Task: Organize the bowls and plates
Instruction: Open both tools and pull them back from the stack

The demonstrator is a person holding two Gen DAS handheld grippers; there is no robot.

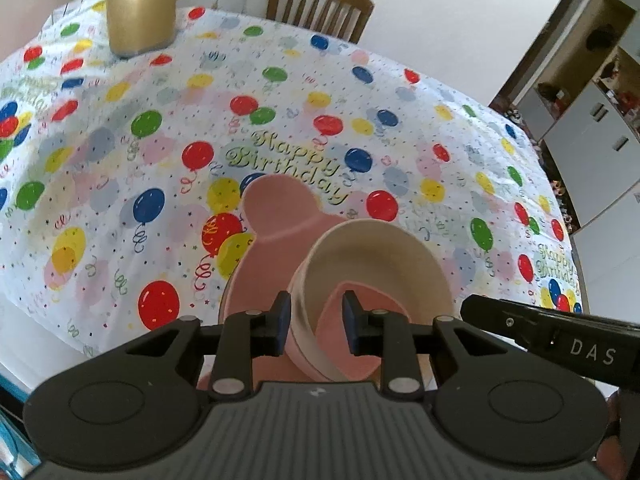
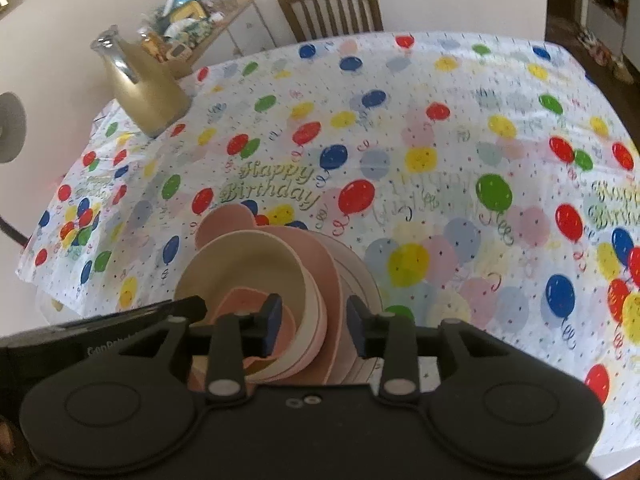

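Observation:
A cream bowl with a pink outside sits on a pink bear-shaped plate near the table's front edge. A smaller pink dish lies inside the bowl. My left gripper straddles the bowl's left wall; the left pad is close to the wall and the right pad stands off inside the bowl. In the right wrist view my right gripper straddles the right wall of the bowl and the plate's rim, with gaps at both pads. A pale ridged plate shows under the stack.
A balloon-print tablecloth covers the table. A golden jug stands at the far left. A wooden chair is pushed in at the far side. White cabinets stand to the right, and a cluttered shelf stands behind the jug.

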